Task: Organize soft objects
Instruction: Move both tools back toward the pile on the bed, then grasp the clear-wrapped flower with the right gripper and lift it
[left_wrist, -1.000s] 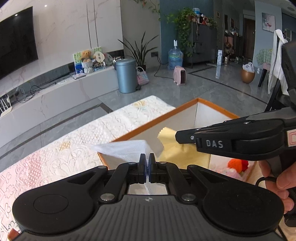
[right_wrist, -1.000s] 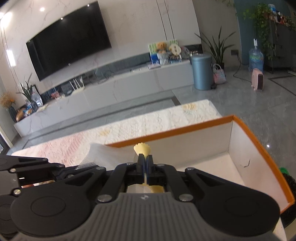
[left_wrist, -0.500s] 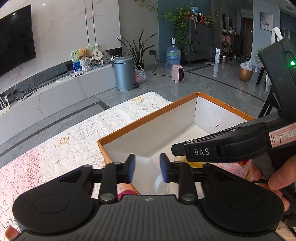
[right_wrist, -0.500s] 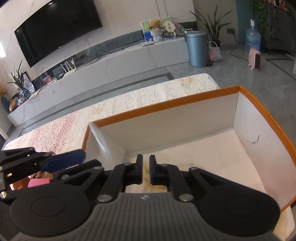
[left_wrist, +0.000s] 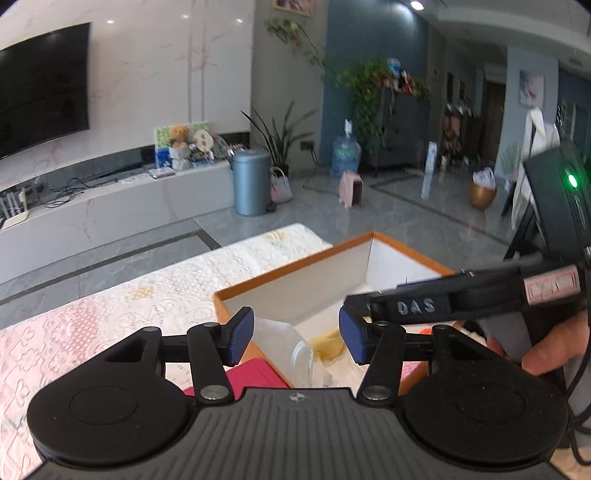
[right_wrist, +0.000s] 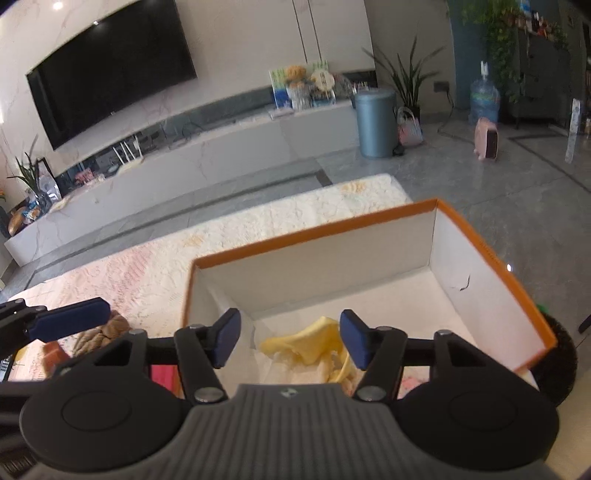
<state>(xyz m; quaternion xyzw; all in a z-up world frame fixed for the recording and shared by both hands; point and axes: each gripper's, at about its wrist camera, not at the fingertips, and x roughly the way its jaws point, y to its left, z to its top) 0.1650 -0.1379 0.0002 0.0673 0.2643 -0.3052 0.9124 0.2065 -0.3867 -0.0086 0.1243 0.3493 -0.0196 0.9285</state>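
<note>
Behind the work area, a TV (right_wrist: 110, 70) is mounted on a marble wall above a long white console, and a blue bin (right_wrist: 375, 123) is set on the grey floor. Nearer, a lace cloth (left_wrist: 110, 314) is spread over the table, and an orange-rimmed box (right_wrist: 480, 247) is placed on it. Inside the box, a yellow cloth (right_wrist: 306, 341) is crumpled against a white cloth (left_wrist: 275, 332) near the left wall. Over them the left gripper (left_wrist: 296, 334) and right gripper (right_wrist: 290, 338) are held, both jaws opening and nothing pinched between the blue pads. Just outside the box a pink item (left_wrist: 255, 373) and a rope coil (right_wrist: 107, 330) are seen.
</note>
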